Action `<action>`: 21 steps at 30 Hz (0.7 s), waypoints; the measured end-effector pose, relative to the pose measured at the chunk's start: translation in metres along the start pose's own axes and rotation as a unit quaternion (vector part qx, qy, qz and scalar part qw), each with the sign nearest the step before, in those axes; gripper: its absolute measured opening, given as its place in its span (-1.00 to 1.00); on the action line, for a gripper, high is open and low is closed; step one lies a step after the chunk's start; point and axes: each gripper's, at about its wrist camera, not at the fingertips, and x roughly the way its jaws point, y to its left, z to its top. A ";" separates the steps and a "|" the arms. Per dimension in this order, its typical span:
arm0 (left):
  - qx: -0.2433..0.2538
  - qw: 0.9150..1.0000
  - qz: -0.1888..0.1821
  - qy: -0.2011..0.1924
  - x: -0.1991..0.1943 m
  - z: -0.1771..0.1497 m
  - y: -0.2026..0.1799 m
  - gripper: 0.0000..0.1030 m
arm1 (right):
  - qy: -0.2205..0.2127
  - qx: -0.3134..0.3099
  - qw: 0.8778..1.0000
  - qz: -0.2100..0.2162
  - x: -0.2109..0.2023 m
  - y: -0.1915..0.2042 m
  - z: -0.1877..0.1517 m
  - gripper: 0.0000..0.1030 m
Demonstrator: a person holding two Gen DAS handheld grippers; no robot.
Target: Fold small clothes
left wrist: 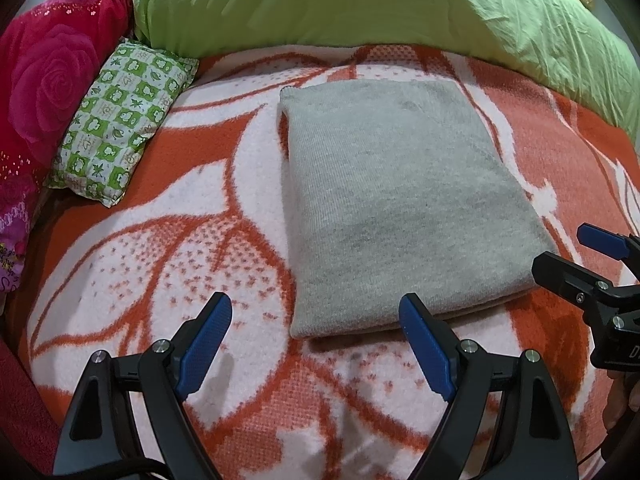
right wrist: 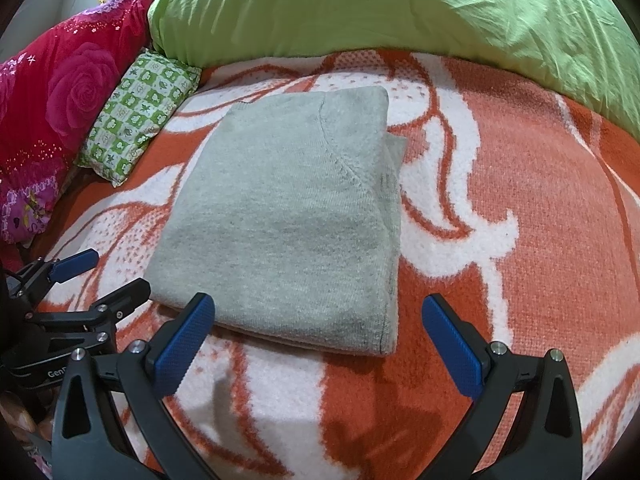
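Note:
A grey knit garment point(left wrist: 400, 208) lies folded into a neat rectangle on the orange and white blanket point(left wrist: 160, 248); it also shows in the right wrist view point(right wrist: 288, 220). My left gripper point(left wrist: 316, 312) is open and empty, just in front of the garment's near left corner. My right gripper point(right wrist: 320, 312) is open and empty, at the garment's near right corner. Each gripper shows in the other's view: the right gripper point(left wrist: 568, 252) at the far right, the left gripper point(right wrist: 108, 276) at the far left, both with fingers apart.
A green duvet point(left wrist: 360, 4) is bunched along the back of the bed. A green checked small pillow point(left wrist: 124, 120) and a red rose-patterned cushion point(left wrist: 44, 80) lie at the left. The blanket point(right wrist: 520, 240) extends to the right of the garment.

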 end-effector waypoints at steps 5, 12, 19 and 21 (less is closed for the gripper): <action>-0.001 1.000 -0.001 0.003 0.003 0.000 0.000 0.67 | 0.001 -0.001 1.000 0.000 0.002 -0.001 0.000 1.00; -0.005 1.000 -0.001 0.009 0.007 0.001 0.002 0.67 | 0.002 0.005 1.000 -0.001 0.004 -0.006 0.002 1.00; -0.004 1.000 -0.002 0.011 0.010 0.003 0.003 0.67 | 0.002 0.007 1.000 -0.001 0.004 -0.011 0.005 1.00; -0.004 1.000 -0.002 0.011 0.011 0.003 0.003 0.67 | 0.001 0.007 1.000 -0.002 0.004 -0.012 0.005 1.00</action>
